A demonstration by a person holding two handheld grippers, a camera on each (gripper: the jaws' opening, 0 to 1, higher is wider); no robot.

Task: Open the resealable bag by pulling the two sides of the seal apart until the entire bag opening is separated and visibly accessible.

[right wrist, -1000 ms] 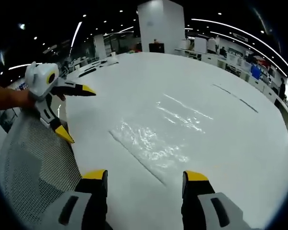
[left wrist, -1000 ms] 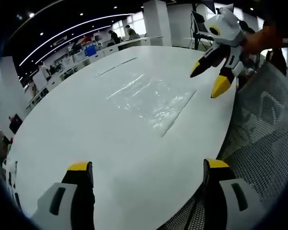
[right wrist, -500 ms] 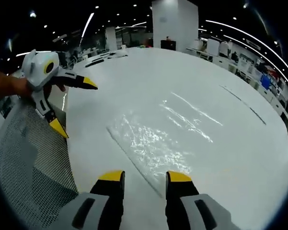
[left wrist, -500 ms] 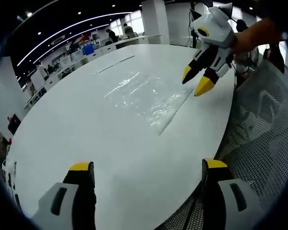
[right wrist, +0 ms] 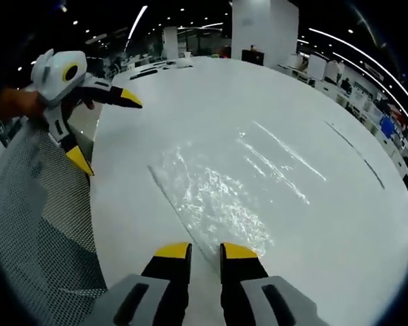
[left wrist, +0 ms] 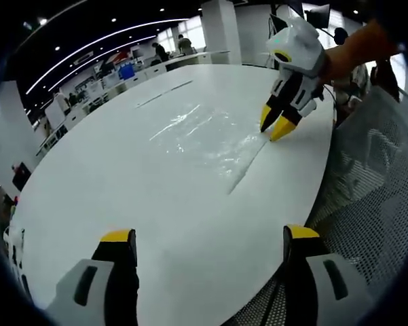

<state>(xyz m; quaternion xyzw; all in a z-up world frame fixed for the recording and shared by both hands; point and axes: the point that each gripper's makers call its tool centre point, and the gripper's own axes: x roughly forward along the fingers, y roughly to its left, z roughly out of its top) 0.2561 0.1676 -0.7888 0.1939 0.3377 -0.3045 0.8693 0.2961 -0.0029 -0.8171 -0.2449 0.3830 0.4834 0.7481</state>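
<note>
Left gripper view: a clear resealable bag (left wrist: 207, 139) lies flat on the white tabletop (left wrist: 122, 197); the left hand-held gripper (left wrist: 207, 239) hovers wide apart, while the right hand-held gripper (left wrist: 275, 126) reaches the seal end.
Right gripper view: jaws narrowed over the seal edge (right wrist: 180, 216), likely to pinch one side

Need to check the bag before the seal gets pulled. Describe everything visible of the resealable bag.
The resealable bag is clear, glossy, crinkled plastic, lying flat on the white table. Its straight seal strip runs along the edge nearest the table's rim and looks shut. The right gripper, jaws nearly together, has its yellow tips at one end of that strip; whether it has hold of it is unclear. The left gripper is held apart from the bag, jaws wide.
</note>
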